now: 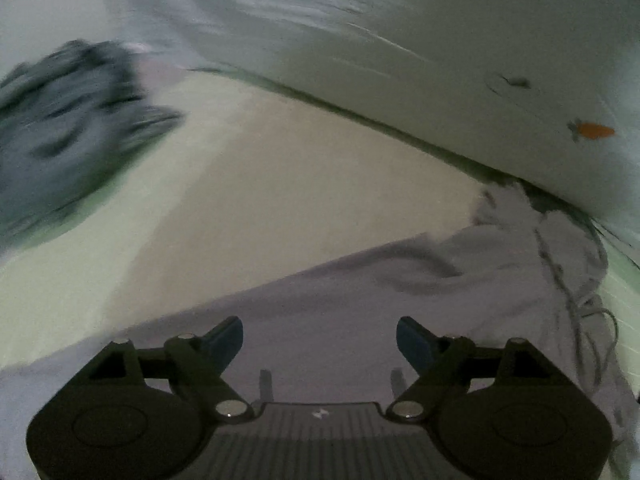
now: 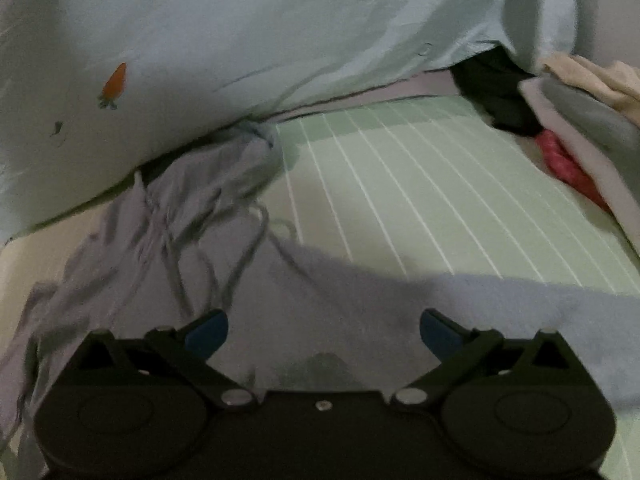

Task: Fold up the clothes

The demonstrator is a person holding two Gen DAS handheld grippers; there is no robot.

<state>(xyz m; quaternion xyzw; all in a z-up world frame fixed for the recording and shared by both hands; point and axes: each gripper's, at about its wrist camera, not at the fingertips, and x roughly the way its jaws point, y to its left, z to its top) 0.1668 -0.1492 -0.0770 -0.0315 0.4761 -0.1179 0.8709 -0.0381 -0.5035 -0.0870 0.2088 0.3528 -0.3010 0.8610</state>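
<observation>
A pale lilac garment (image 1: 360, 292) lies spread on the bed, its bunched waistband and loose drawstrings (image 1: 576, 292) at the right of the left wrist view. My left gripper (image 1: 320, 340) hovers over the flat lilac cloth, its blue-padded jaws wide apart with nothing between them. In the right wrist view the same lilac garment (image 2: 340, 300) fills the lower half, with the drawstrings (image 2: 224, 248) trailing toward the gathered waistband (image 2: 224, 160). My right gripper (image 2: 324, 332) is above the cloth, open and empty.
A pale blue pillow with a carrot print (image 2: 200, 40) lies along the far side. The bed has a green striped sheet (image 2: 420, 184) and a beige sheet (image 1: 300, 184). A dark grey-blue garment (image 1: 64, 128) lies at the left. A pile of clothes (image 2: 560, 120) lies at the right.
</observation>
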